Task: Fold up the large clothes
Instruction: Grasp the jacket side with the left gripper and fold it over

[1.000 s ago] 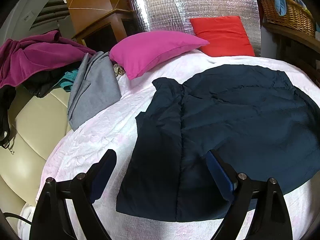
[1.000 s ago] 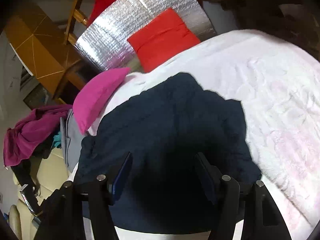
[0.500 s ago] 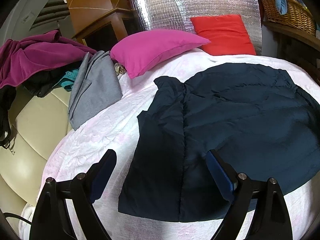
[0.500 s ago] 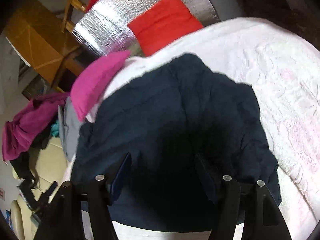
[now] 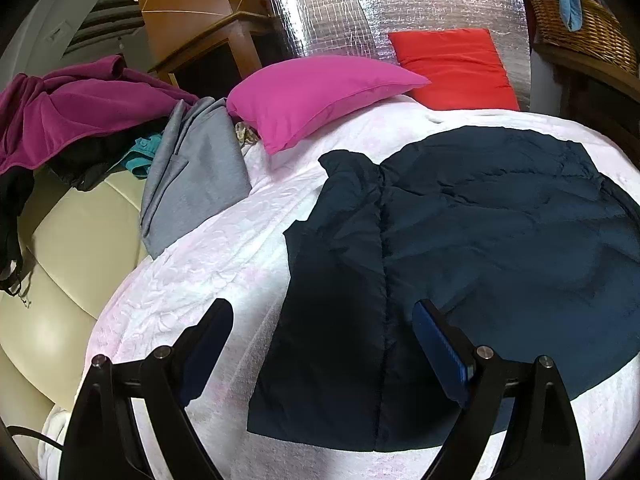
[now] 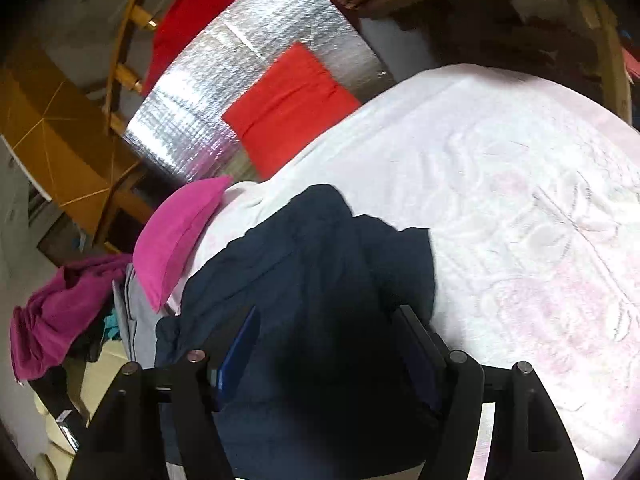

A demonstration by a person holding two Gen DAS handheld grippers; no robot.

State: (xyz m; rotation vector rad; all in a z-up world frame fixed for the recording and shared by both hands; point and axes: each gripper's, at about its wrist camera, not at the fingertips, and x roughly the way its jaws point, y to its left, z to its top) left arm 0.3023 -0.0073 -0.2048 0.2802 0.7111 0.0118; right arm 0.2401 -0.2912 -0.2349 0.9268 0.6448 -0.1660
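Note:
A large dark navy padded garment (image 5: 460, 248) lies spread on a white bedspread (image 5: 208, 256), its left part folded over along a seam. My left gripper (image 5: 324, 320) is open and empty, hovering above the garment's near left edge. In the right wrist view the same garment (image 6: 304, 264) fills the lower middle. My right gripper (image 6: 326, 328) is open and empty, close over the dark fabric; whether it touches is unclear.
A pink pillow (image 5: 316, 96) and a red pillow (image 5: 456, 68) lie at the head by a silver foil panel (image 5: 360, 12). A grey garment (image 5: 196, 168) and a magenta one (image 5: 76, 116) lie on a cream sofa (image 5: 76, 248) at left. A wicker basket (image 5: 580, 28) stands at right.
The right gripper has moved and tilted toward the garment's right side, so more white bedspread shows. The left view has shifted slightly back; the garment lies the same.

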